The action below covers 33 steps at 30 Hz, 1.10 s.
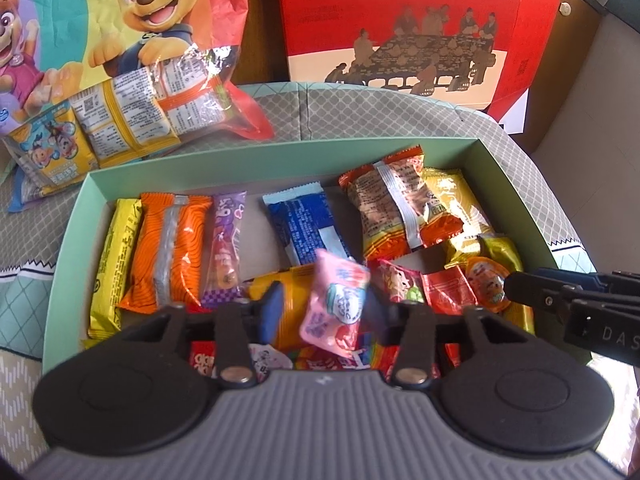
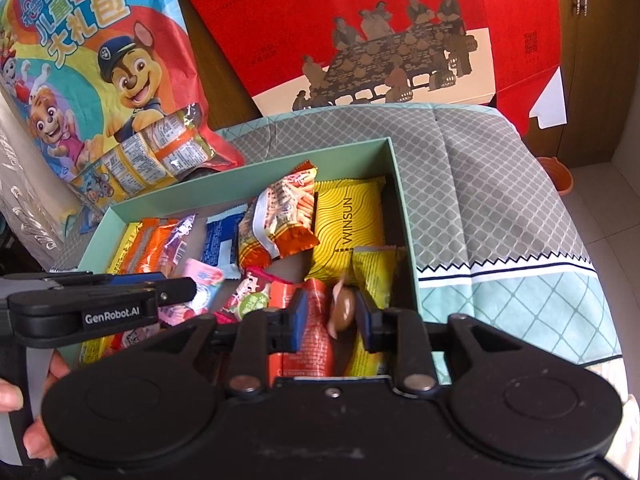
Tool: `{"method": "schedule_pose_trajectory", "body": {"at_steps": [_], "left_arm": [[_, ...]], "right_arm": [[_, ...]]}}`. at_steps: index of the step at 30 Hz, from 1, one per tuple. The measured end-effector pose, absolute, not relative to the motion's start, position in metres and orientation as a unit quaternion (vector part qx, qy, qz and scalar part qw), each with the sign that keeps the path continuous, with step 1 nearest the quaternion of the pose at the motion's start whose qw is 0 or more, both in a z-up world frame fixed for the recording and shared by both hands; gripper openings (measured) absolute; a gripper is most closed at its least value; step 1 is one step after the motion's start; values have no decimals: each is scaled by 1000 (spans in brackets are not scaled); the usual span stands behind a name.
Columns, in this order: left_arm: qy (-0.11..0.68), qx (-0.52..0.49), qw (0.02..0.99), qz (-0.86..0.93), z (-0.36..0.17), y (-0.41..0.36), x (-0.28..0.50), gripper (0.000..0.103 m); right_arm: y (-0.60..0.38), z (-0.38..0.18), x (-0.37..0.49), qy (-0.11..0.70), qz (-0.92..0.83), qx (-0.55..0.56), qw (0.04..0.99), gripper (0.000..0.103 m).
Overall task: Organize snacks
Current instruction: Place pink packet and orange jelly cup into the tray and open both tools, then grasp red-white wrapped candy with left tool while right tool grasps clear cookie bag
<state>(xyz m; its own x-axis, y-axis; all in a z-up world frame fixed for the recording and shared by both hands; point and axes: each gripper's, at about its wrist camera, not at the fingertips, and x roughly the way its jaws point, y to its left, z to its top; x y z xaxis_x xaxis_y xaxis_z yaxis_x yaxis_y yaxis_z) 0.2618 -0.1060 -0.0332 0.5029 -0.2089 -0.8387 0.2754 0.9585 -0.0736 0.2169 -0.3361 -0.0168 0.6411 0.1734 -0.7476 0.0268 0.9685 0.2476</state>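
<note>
Left gripper (image 1: pixel 322 306) jaws wide, pink crinkly sachet (image 1: pixel 336 304) loose between. Right gripper (image 2: pixel 330 314) equally released around brown wrapped candy (image 2: pixel 343 309). Advice: let both fall flat in mint cardboard box (image 1: pixel 280 156), then withdraw upward.

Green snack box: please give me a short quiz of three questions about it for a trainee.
1. True or false: the yellow WINSUN packet lies inside the pale green cardboard box.
2. What sits between the right hand-held gripper's fingers? A) small brown candy B) blue packet C) orange packet
3. Fill in: the left hand-held gripper has a ___ plastic packet between its fingers.
Key: 1 true; 2 A; 3 pink.
</note>
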Motion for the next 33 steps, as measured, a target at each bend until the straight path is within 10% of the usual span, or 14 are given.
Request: {"method": "schedule_pose_trajectory", "body": {"at_steps": [4, 9, 33], "left_arm": [[469, 42, 874, -123, -28, -102, 255, 90], [472, 32, 872, -124, -23, -96, 243, 99], [503, 10, 857, -117, -20, -40, 149, 103]], "right_arm": [[-335, -6, 209, 401, 36, 110, 909, 89], [-333, -1, 201, 399, 36, 105, 910, 100], [-309, 7, 109, 436, 44, 113, 892, 103]]}}
